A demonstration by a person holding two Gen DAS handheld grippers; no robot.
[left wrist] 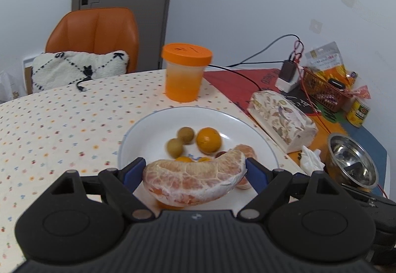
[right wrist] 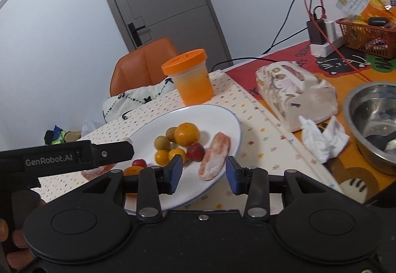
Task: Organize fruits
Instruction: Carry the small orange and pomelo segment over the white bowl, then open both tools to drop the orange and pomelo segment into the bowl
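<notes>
The left gripper [left wrist: 195,171] points forward and down over the near rim of the white plate [left wrist: 148,129], its blue fingers [left wrist: 133,171] clamped on the two ends of a large peeled pomelo segment [left wrist: 194,180], held crosswise above the plate. In the right wrist view the same gripper [right wrist: 94,154] reaches in from the left, level with the plate's left edge.

The right gripper [right wrist: 204,172] also tilts downward at the near edge of the plate [right wrist: 222,112]. Its fingers [right wrist: 177,170] stand partly apart, released; no earlier view is there to compare. A second peeled pomelo segment [right wrist: 214,158] lies on the plate ahead of the gap between them, and the pads do not press on it.

On the plate sit a small orange [right wrist: 186,134], two greenish-brown longans [right wrist: 162,142], two yellow kumquats [right wrist: 162,157], a strawberry [right wrist: 195,152] just beside the segment, and a small red fruit [right wrist: 139,163] near the left gripper.

Behind the plate on the dotted worktop [left wrist: 61,124] stands an orange-lidded cup [left wrist: 185,72]. To the right are a patterned tissue pack [right wrist: 297,95], a crumpled tissue [right wrist: 321,139], a steel bowl [right wrist: 371,124] and, further back, an orange basket [right wrist: 368,38] with cables near it. An orange chair [left wrist: 94,35] with a cushion [left wrist: 79,67] stands beyond the worktop.
</notes>
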